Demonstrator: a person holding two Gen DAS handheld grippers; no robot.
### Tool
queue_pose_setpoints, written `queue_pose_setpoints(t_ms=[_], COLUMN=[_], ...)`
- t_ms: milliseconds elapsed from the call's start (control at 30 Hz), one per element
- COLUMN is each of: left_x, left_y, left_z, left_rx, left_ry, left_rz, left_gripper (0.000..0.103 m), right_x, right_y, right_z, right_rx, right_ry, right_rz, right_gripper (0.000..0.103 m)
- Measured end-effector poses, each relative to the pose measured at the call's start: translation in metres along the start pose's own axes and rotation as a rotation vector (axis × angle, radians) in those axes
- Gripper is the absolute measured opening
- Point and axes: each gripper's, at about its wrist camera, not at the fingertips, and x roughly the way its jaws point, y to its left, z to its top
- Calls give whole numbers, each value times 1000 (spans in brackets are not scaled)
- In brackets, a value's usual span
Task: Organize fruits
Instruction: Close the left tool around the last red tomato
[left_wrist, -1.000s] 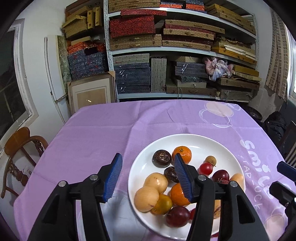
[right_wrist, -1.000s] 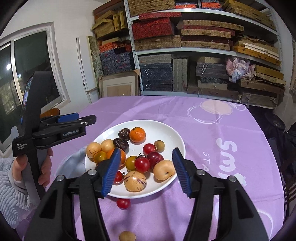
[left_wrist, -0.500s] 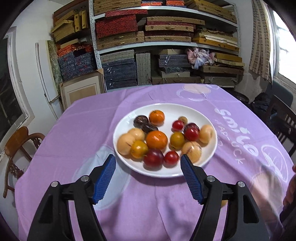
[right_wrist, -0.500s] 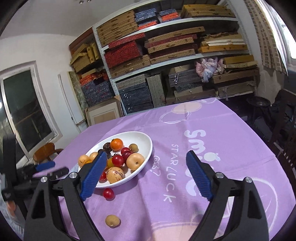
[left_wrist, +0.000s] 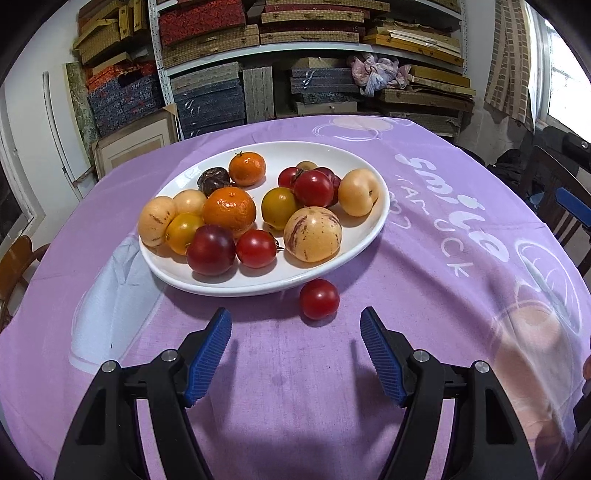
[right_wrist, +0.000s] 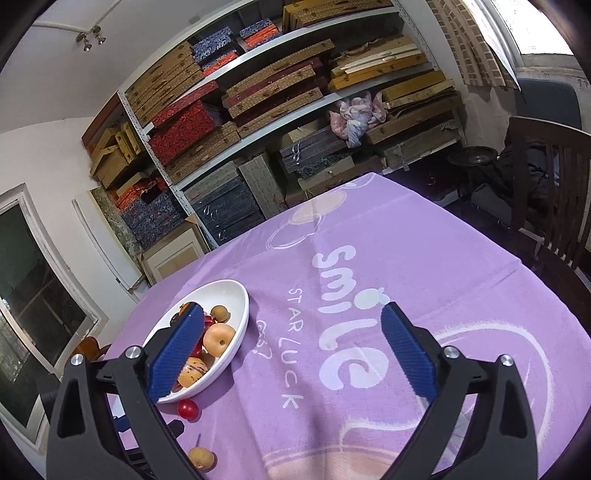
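Note:
A white plate (left_wrist: 373, 236) on the purple tablecloth holds several fruits: oranges, red and yellow tomatoes, pale melons, dark ones. One loose red tomato (left_wrist: 319, 299) lies on the cloth just in front of the plate's rim. My left gripper (left_wrist: 295, 350) hovers open right before it, nothing between its blue pads. In the right wrist view the plate (right_wrist: 236, 332) sits at lower left, the same red tomato (right_wrist: 188, 409) beside it and a small brown fruit (right_wrist: 201, 458) nearer. My right gripper (right_wrist: 291, 354) is over bare cloth, its jaws still opening and holding nothing.
Shelves stacked with flat boxes (left_wrist: 306, 33) fill the back wall. A dark wooden chair (right_wrist: 546, 192) stands at the table's right side, another chair (left_wrist: 18, 258) at the left. A framed board (left_wrist: 136, 144) leans against the wall behind the table.
My left gripper pulled back from over the plate, sank toward the cloth and opened wider; the loose red tomato came into view. My right gripper rolled, swung right of the plate and opened.

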Motion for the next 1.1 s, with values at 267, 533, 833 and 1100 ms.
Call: queue_pose_setpoints(t_ms=[267,533,833,1100], left_x=[22,27,21,34], left_y=[1,-1,5,-1], left_z=[10,10,4,10], left_rx=[-93,-97,-86,-108], left_ry=[33,31,27,57], left_rz=[48,102,98,105], left_gripper=[73,75,72,63], right_x=[4,4,9,12], right_y=[10,9,11,30], right_z=[0,0,-1,-8], right_rx=[-33,-17,-22,-164], right_ry=[10,13,28,47], right_rz=[-21,-28,-38,-103], right_gripper=[97,99,99,99])
